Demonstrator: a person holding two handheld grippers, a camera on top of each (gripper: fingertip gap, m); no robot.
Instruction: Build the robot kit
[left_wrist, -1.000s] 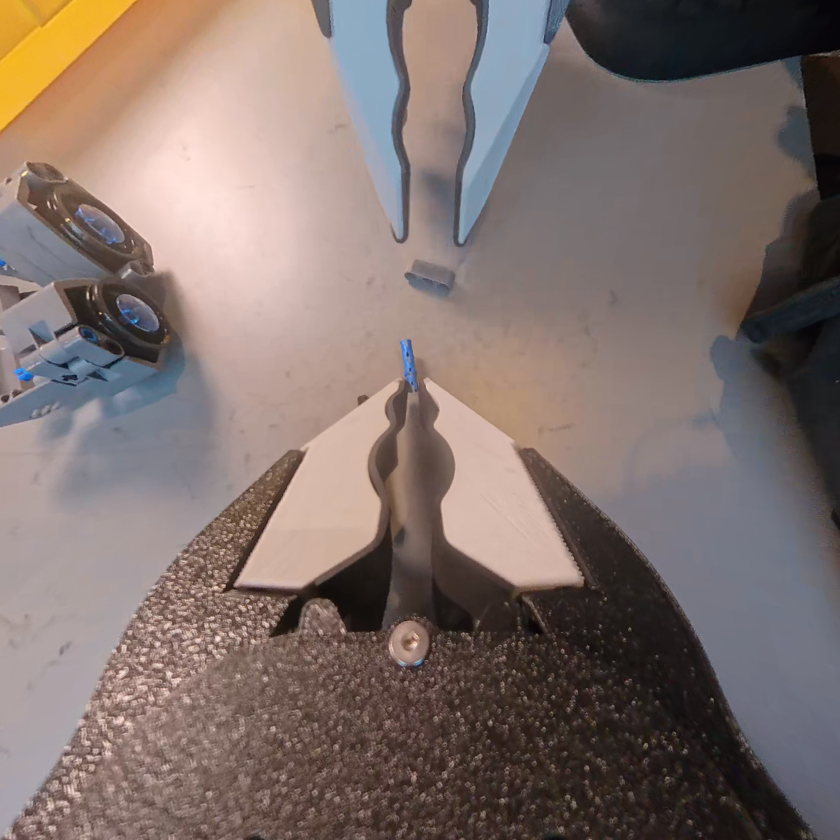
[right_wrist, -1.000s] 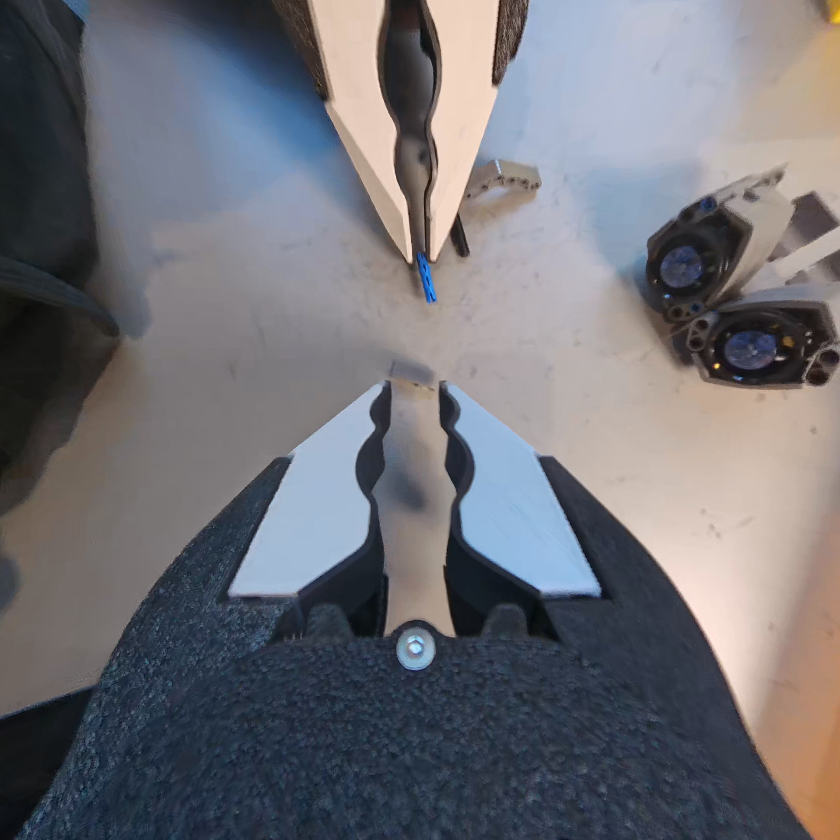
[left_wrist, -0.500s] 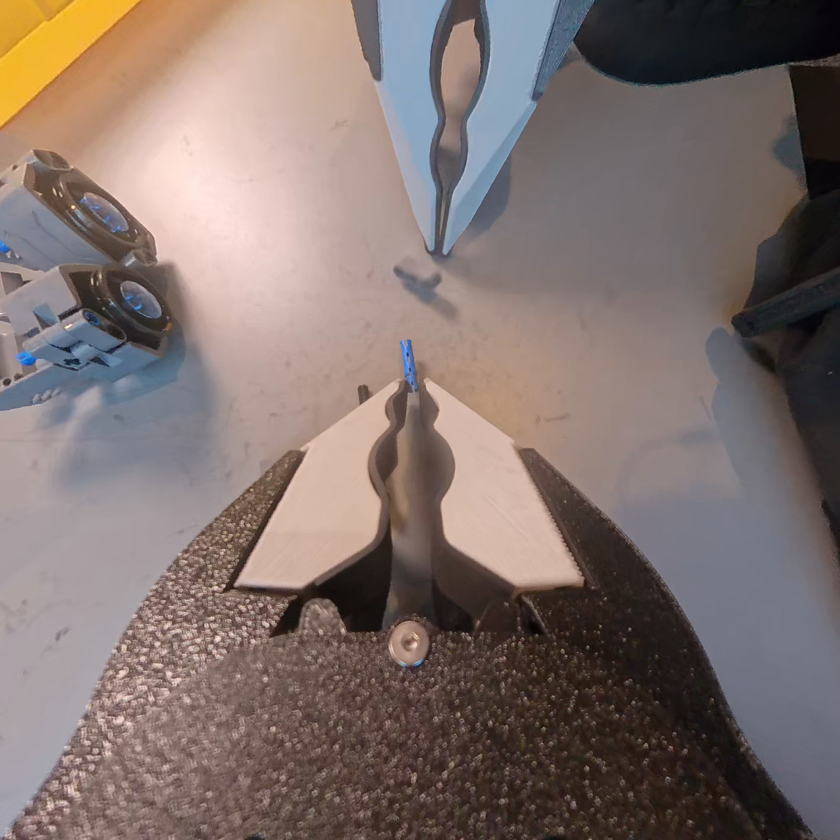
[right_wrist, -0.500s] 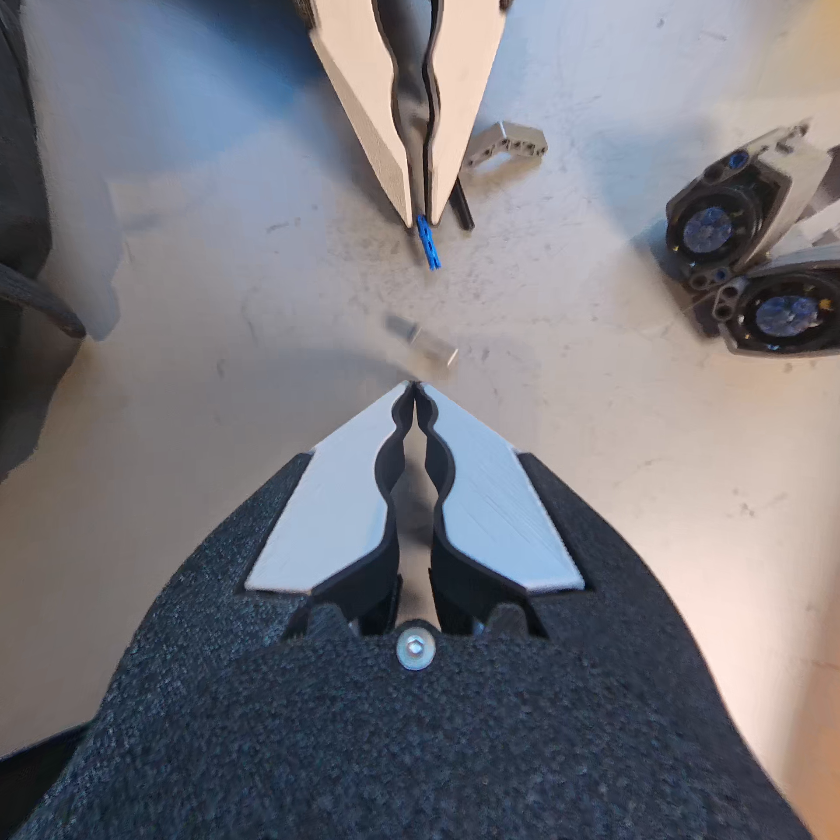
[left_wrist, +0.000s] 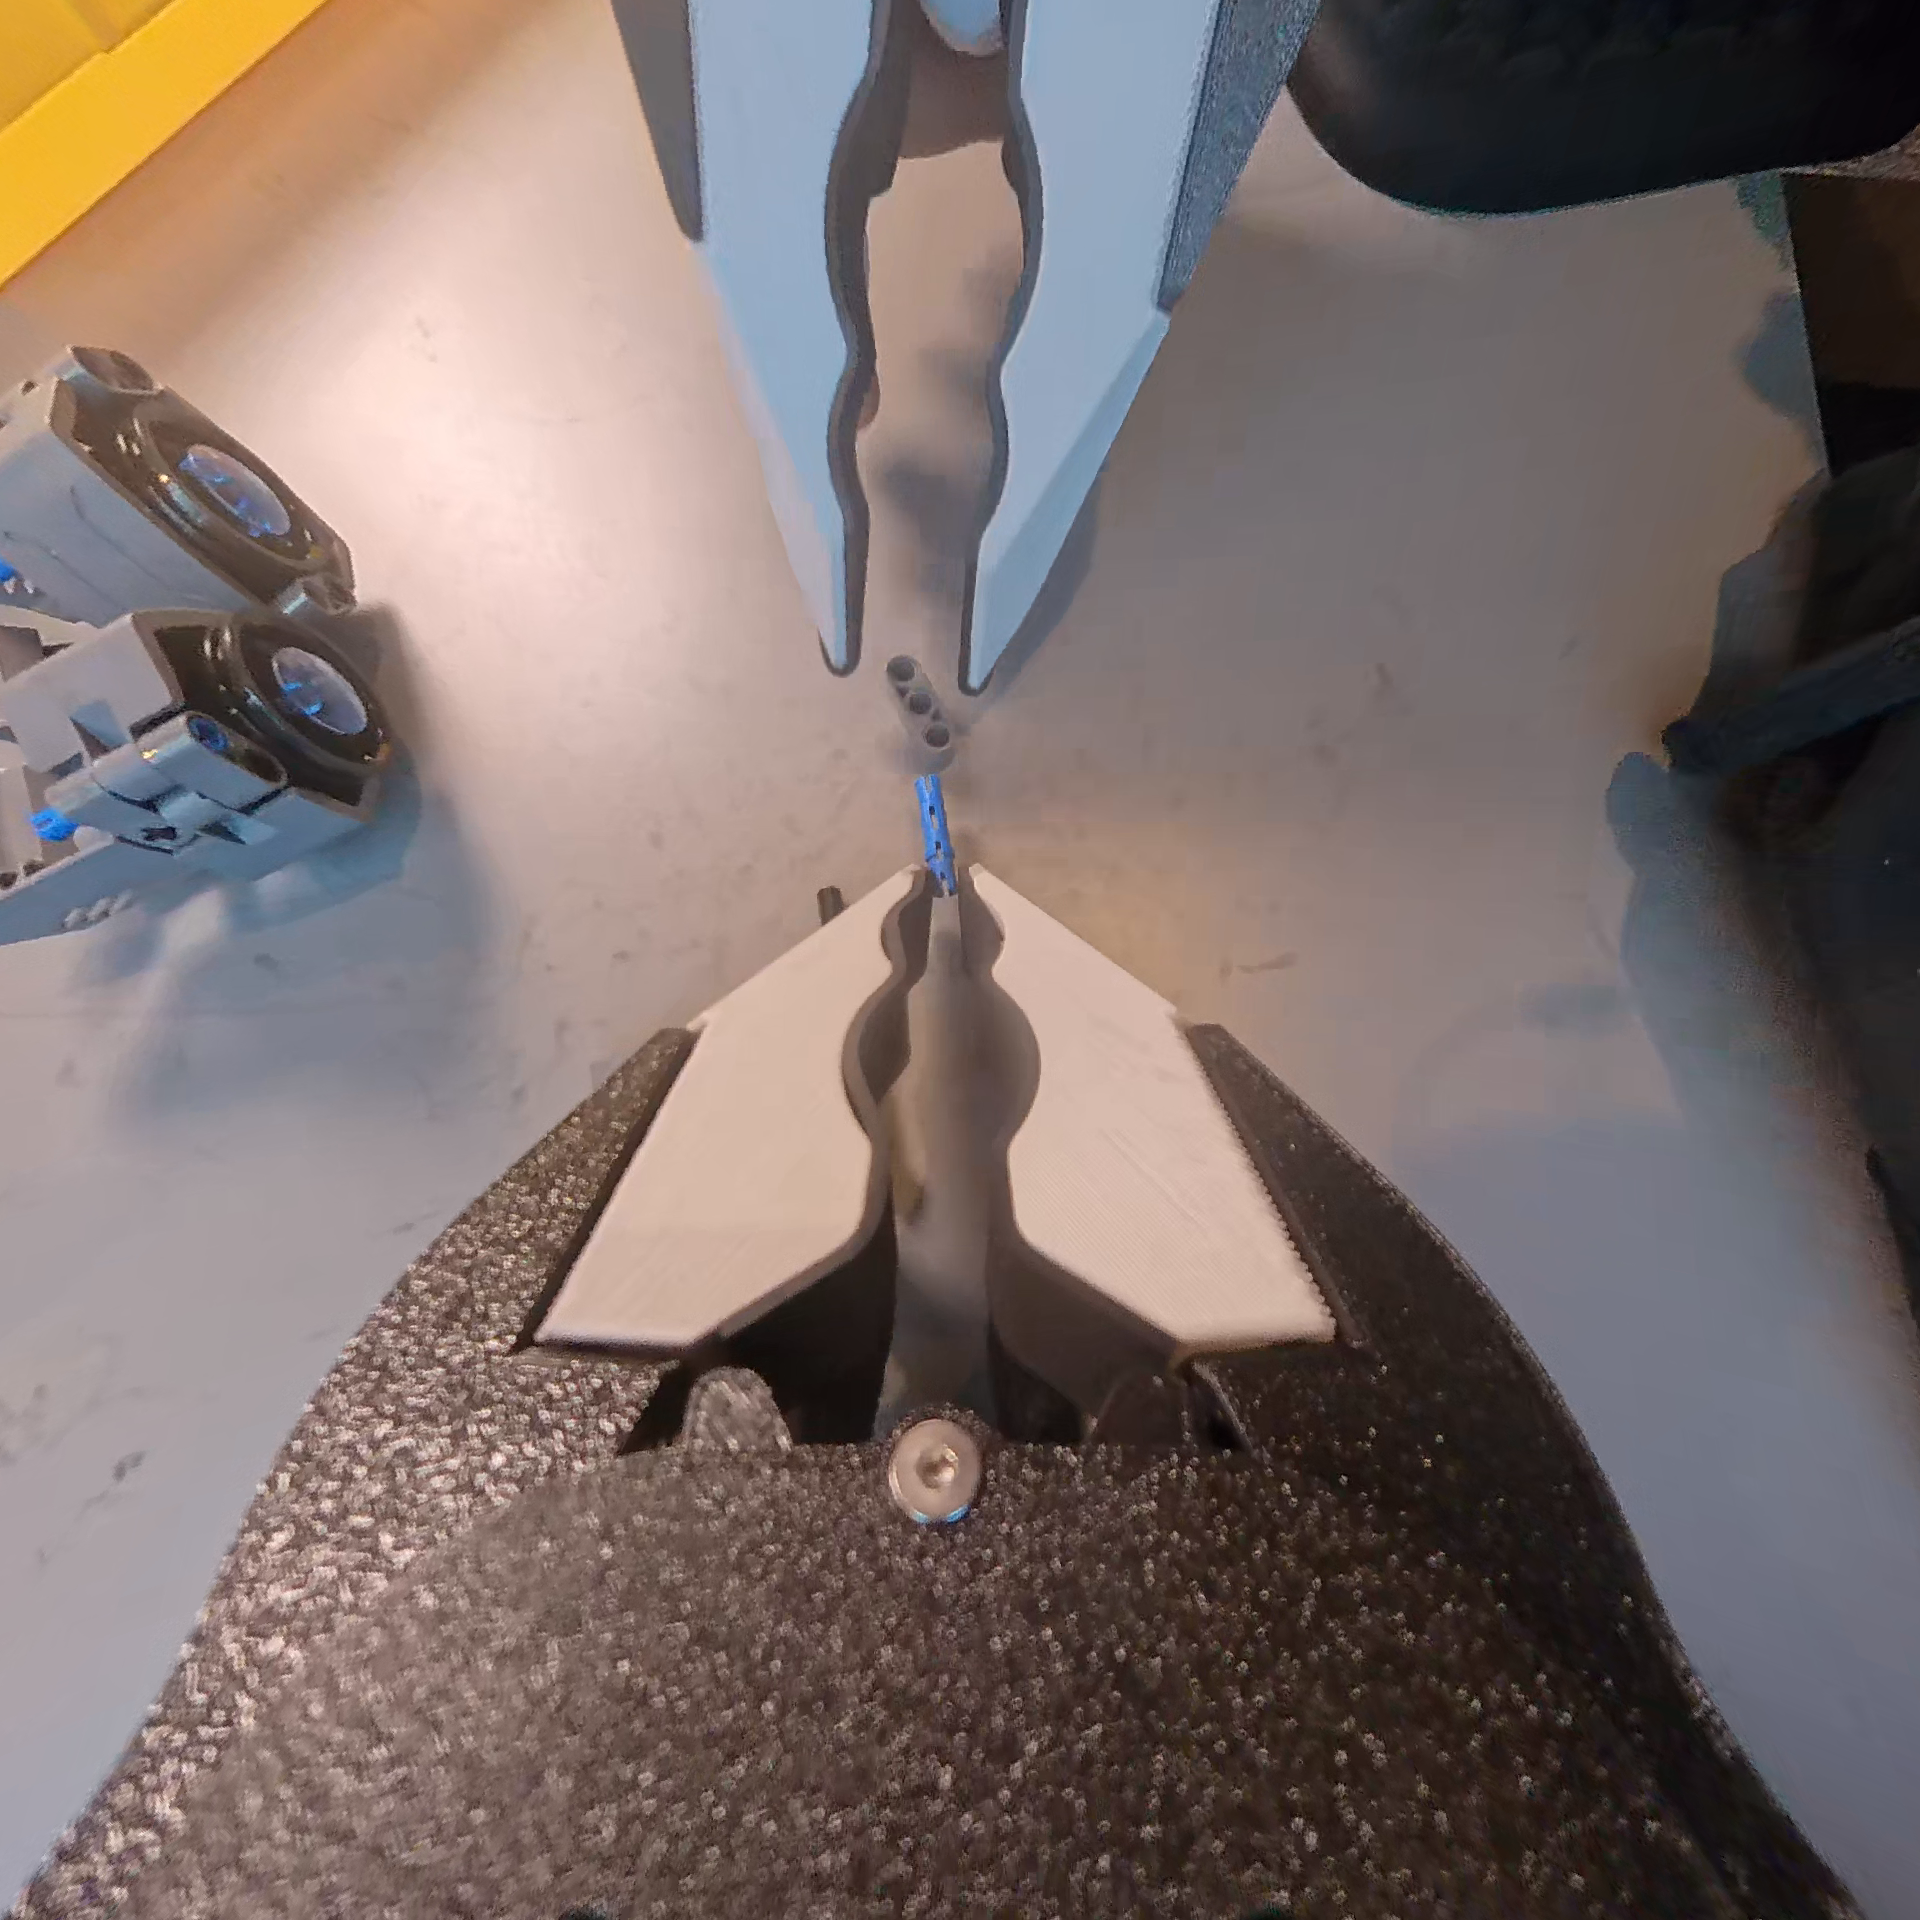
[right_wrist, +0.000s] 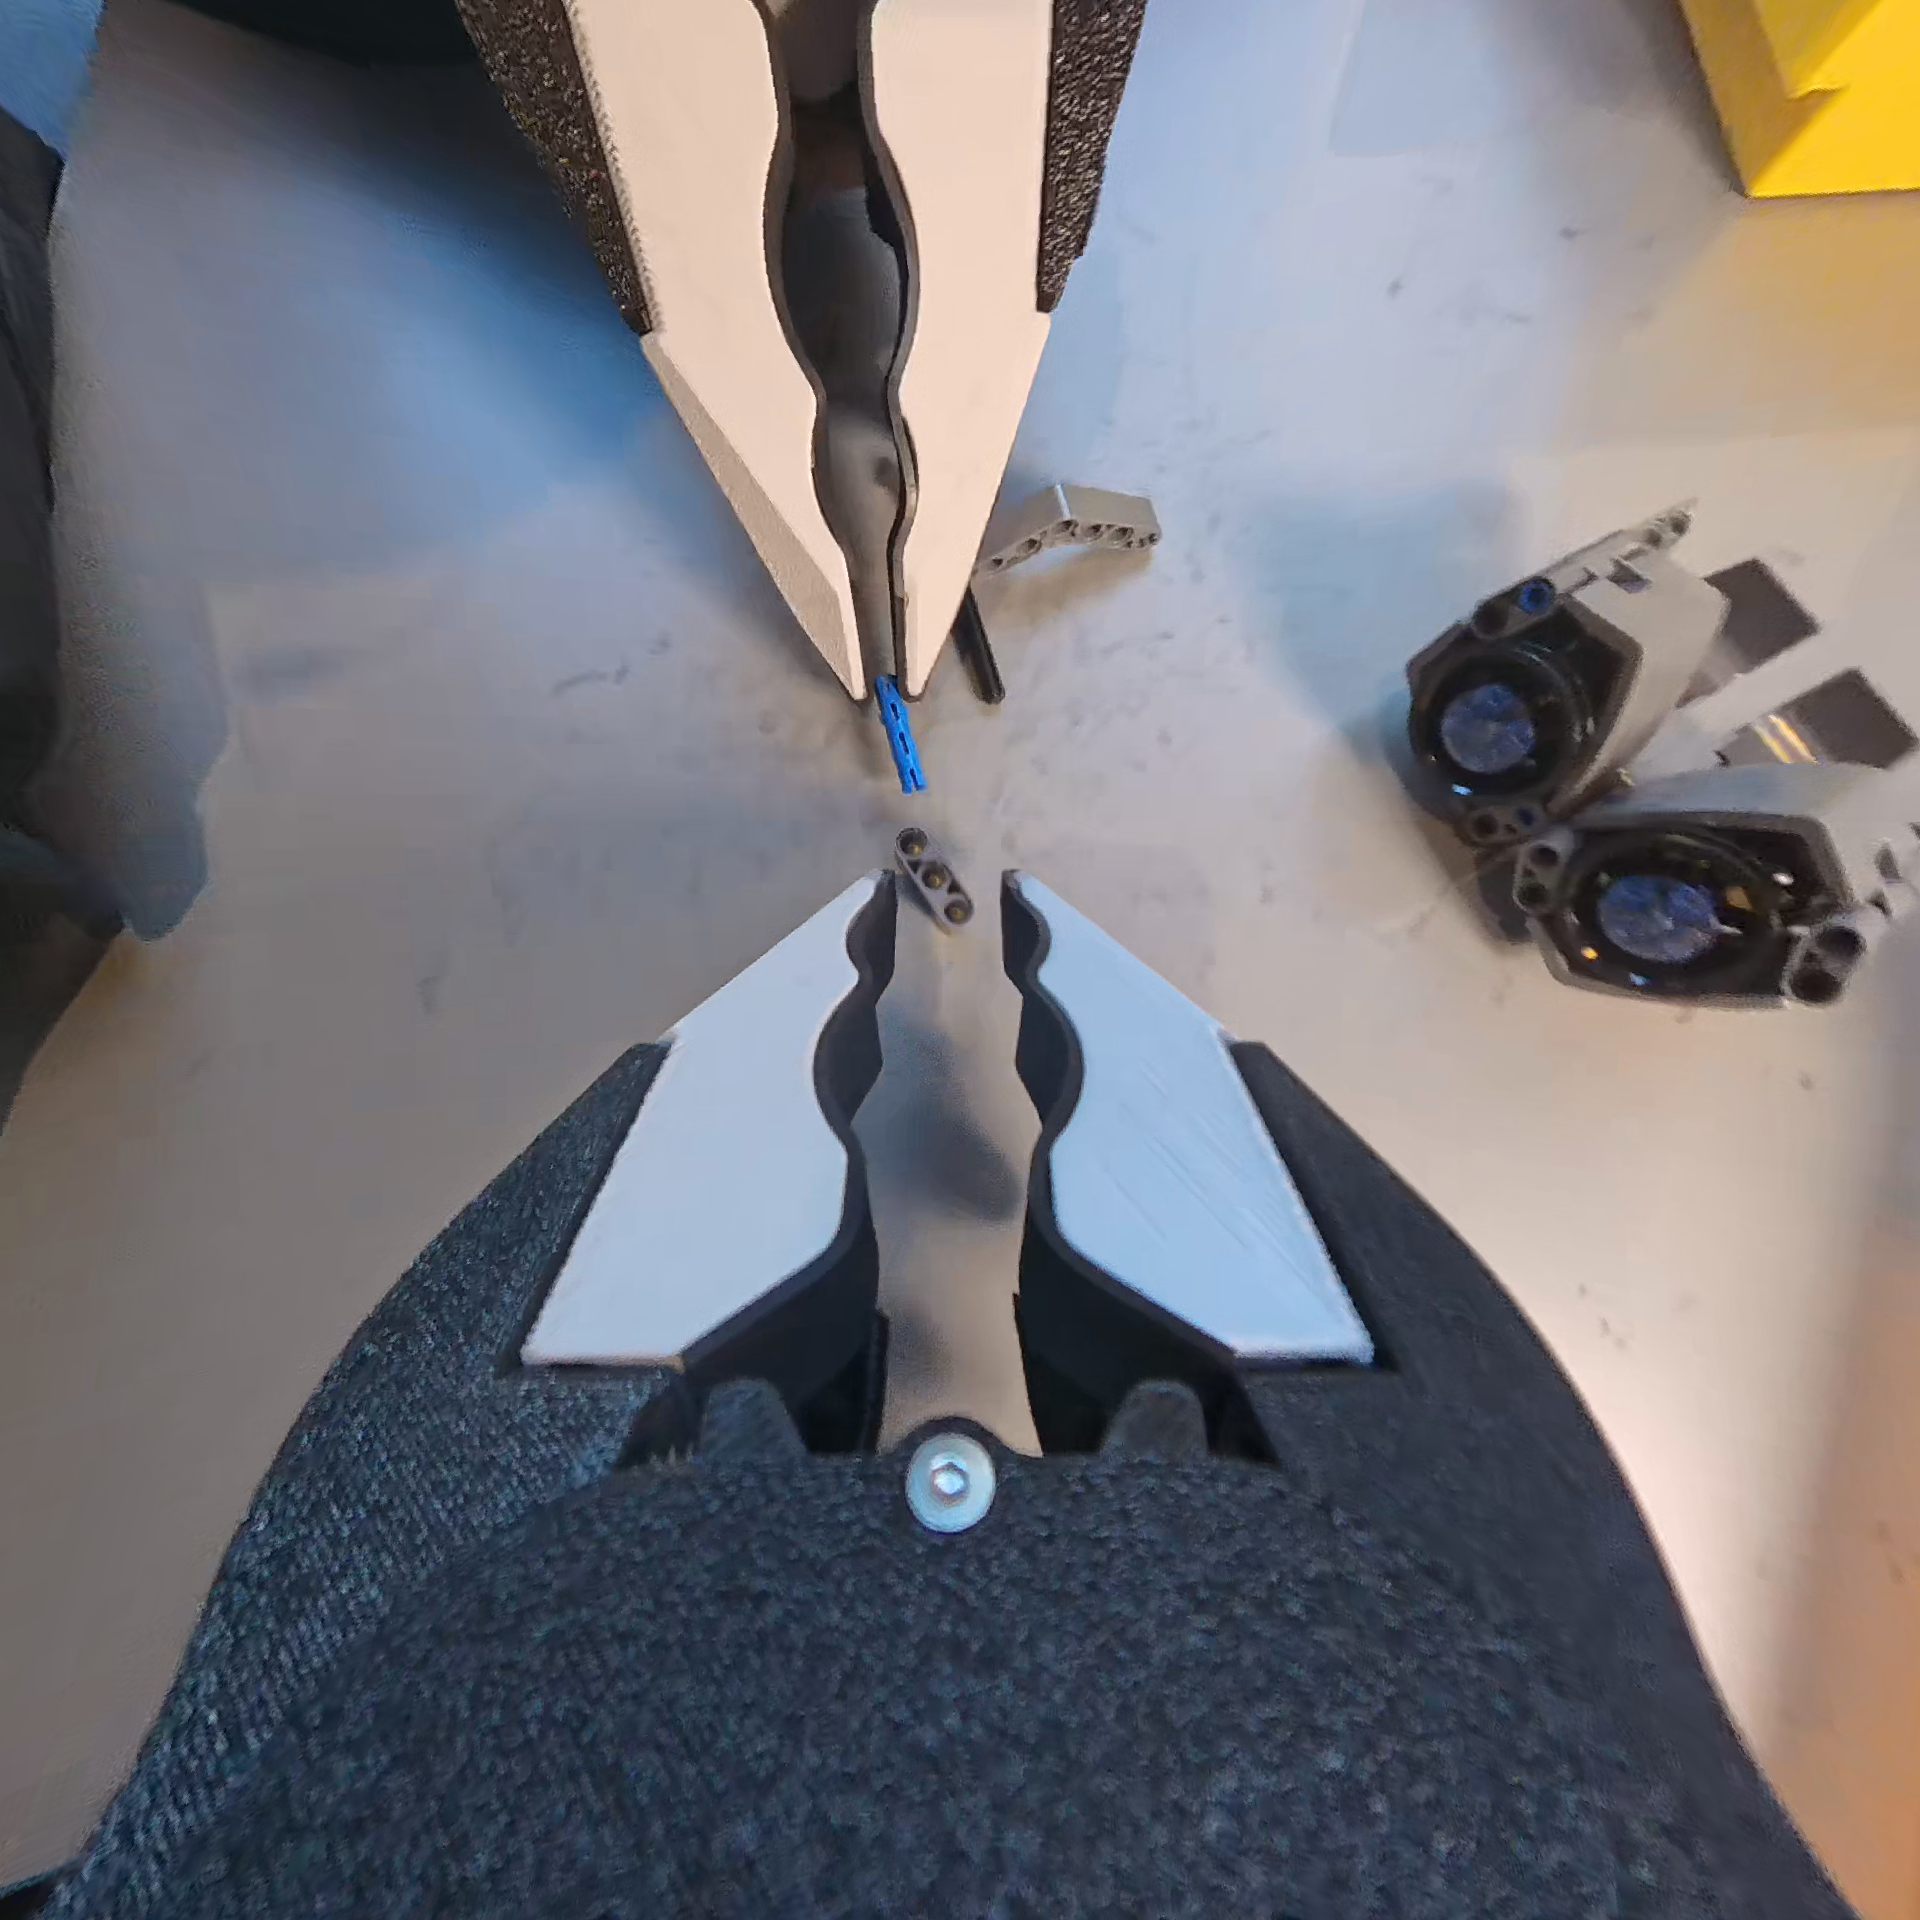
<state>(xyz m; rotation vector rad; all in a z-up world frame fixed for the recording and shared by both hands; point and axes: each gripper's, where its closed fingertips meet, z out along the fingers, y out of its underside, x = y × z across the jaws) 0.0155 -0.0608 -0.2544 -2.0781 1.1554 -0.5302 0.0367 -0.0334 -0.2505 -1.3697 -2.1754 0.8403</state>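
Fingertips of the left gripper (left_wrist: 943, 883) pinch a blue pin (left_wrist: 931, 828); just beyond its free end lies a small grey three-hole beam (right_wrist: 933, 876), straddled by the parted right gripper (right_wrist: 948, 879). Probably best to centre before squeezing. Two grey motor blocks (right_wrist: 1652, 800) sit well aside of the beam.

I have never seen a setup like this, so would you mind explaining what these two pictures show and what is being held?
These are two handheld grippers, each with a camera looking forward along its own two fingers. They face each other over a pale table, so each camera also sees the other gripper at the top of its picture.

In the left wrist view, the left gripper is shut on a small blue pin that sticks out past its tips. In the right wrist view, the right gripper is open, its tips on either side of a small grey three-hole beam lying on the table.

Off to the side lie two grey motor-like blocks, a bent grey beam, a black rod and a yellow box.
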